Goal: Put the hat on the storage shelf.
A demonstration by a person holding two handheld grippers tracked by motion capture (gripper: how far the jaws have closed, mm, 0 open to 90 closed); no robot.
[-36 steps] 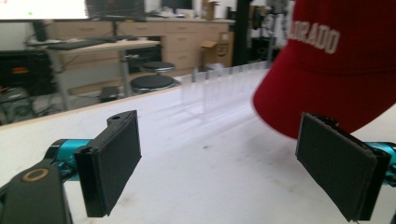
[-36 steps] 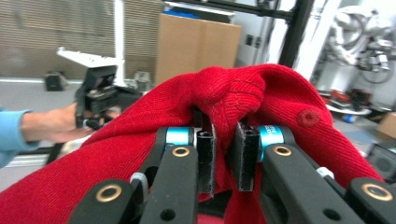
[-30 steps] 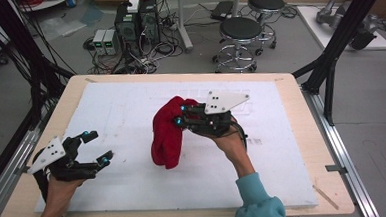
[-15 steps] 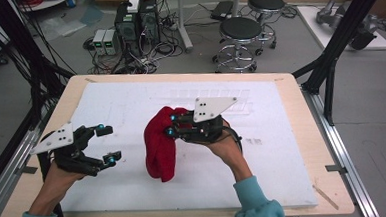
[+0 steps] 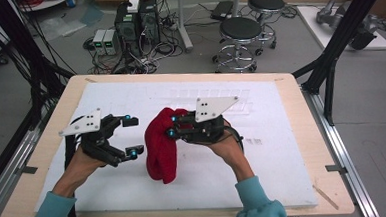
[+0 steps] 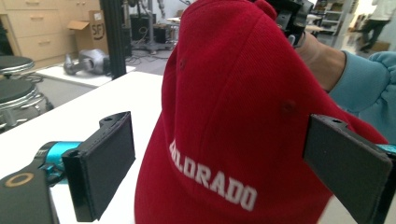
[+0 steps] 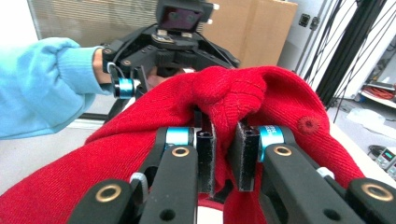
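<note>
Right hand-held gripper (image 5: 172,126) is clamped on the red cap's (image 5: 159,148) crown, lifting it above the desk (image 5: 282,134); left hand-held gripper (image 5: 132,136), jaws apart, flanks the cap's front.

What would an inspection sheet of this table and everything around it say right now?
Surface: white mat on a wooden table.
Job's things: red cap lettered COLORADO, lifted, its lower edge near the mat.
Clutter: nothing seen on the mat.
Grippers: right gripper pinches the cap's fabric; left gripper open, its fingers either side of the cap.
Cables: tangled wires by the electronics boxes.
Surroundings: two stools, black frame posts, cardboard box.
</note>
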